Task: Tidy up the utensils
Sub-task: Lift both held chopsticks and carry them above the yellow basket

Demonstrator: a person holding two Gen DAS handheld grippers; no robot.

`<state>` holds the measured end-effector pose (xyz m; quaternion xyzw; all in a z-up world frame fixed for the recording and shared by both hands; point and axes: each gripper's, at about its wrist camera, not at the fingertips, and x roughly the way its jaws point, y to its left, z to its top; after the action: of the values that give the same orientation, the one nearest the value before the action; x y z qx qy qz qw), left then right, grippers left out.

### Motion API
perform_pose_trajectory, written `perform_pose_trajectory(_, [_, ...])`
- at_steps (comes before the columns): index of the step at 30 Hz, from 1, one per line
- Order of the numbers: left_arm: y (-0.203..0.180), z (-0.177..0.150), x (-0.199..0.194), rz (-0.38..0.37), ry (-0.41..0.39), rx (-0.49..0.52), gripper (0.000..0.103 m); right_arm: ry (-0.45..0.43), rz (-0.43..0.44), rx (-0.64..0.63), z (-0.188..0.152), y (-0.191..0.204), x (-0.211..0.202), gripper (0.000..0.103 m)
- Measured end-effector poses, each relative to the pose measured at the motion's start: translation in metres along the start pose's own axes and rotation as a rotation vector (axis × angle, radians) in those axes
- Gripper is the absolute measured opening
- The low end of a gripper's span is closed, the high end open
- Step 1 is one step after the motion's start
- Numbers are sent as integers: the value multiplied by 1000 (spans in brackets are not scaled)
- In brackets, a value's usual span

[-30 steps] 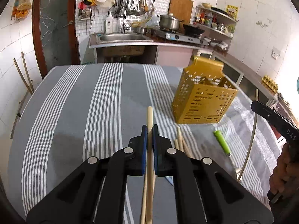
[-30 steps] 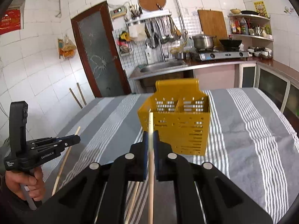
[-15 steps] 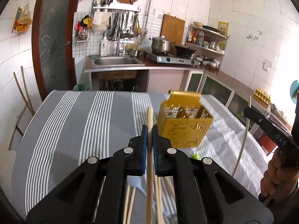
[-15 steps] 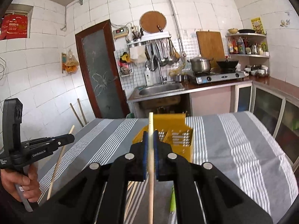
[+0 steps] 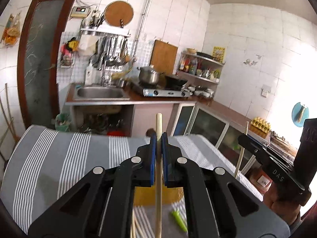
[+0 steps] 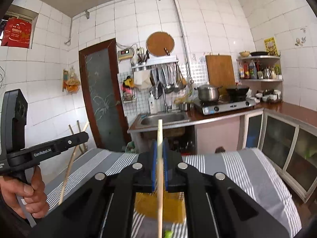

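My left gripper point(image 5: 158, 138) is shut on a wooden chopstick point(image 5: 158, 178) that stands upright between the blue pads. My right gripper point(image 6: 159, 146) is shut on another wooden chopstick point(image 6: 160, 178), also upright. The yellow perforated utensil basket point(image 6: 158, 206) is below both grippers, mostly hidden behind the jaws; it also shows in the left wrist view point(image 5: 146, 196). More chopsticks point(image 5: 134, 226) and a green-handled utensil point(image 5: 179, 220) lie on the striped tablecloth. Each view shows the other gripper at its edge: the right gripper point(image 5: 245, 138) and the left gripper point(image 6: 83, 136).
The table wears a grey cloth with white stripes point(image 5: 59, 158). Behind it stand a sink counter point(image 6: 164, 119), a gas stove with a pot point(image 6: 210, 93), glass-door cabinets point(image 6: 287, 138) and a dark door point(image 6: 101, 91).
Both grippers have risen and tilted up with their chopsticks. The basket has dropped from the middle of the views to under the jaws.
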<state>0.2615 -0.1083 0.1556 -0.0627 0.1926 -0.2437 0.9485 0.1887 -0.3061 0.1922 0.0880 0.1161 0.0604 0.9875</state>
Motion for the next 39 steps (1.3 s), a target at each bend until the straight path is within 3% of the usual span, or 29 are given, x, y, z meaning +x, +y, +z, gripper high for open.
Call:
perform_pose_trajectory(6, [-7,24,32,-21,-52,30,5,-48,-8,-14,22,-7,23,6])
perform_pose_trajectory(14, [-8,47,76,10,-124,65,5,-88,-7,-27,42,-8,60,6])
perform_pose_trajectory(23, [0,38,126,6,-143,55,5,-65,-27,-44,34,-9,105,6])
perform_pose_trajectory(39, [8,27,157,29,-170,34,5,-46,-27,-51,23,-14,131,6])
